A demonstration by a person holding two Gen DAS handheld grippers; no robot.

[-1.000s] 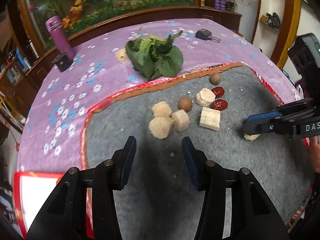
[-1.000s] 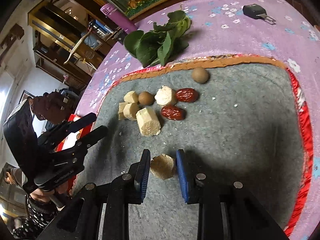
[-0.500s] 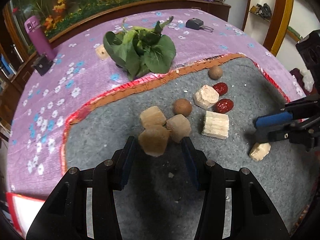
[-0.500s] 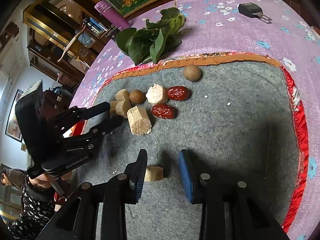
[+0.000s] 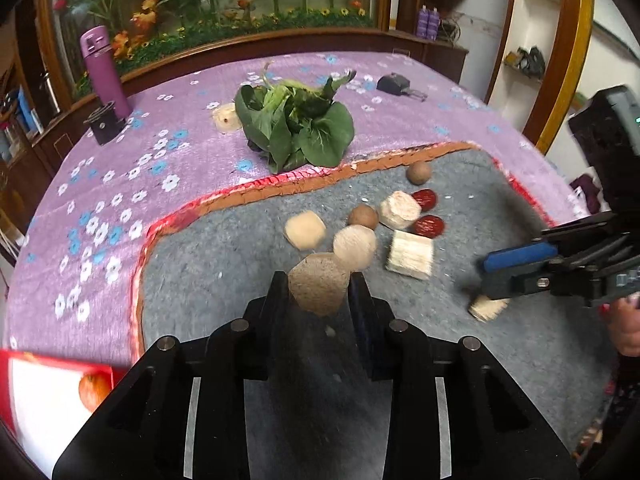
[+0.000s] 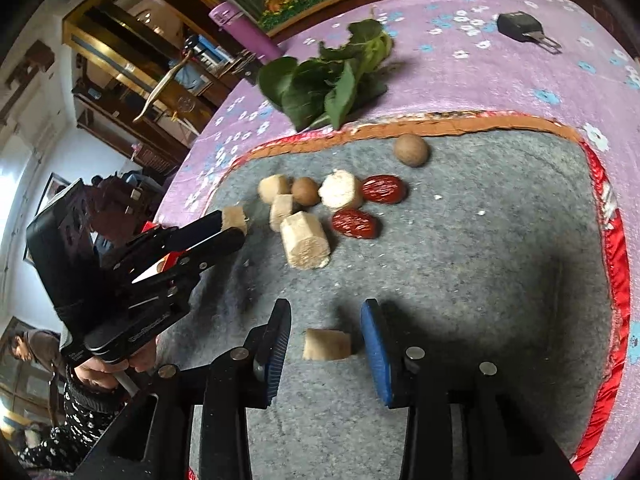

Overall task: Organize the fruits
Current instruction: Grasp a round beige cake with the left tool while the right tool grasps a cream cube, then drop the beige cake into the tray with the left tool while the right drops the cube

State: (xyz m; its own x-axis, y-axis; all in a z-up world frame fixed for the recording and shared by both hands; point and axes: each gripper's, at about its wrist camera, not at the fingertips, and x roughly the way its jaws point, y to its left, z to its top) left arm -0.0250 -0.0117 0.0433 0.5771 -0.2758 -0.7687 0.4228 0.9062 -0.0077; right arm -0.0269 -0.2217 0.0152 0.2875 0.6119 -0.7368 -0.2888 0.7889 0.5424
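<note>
My left gripper (image 5: pixel 319 289) was closing, its jaws pinching a tan cut chunk (image 5: pixel 318 283) at lower centre of the left view; my right gripper (image 6: pixel 325 338) was opening, jaws spread clear of a smaller chunk (image 6: pixel 327 345) lying between them on the grey felt mat (image 6: pixel 480 260); two red dates (image 6: pixel 368 206) lay mid-frame.

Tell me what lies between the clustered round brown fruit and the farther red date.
A pale cut chunk sits between the brown fruit and that date, forming a row, clearest in the right wrist view.
</note>
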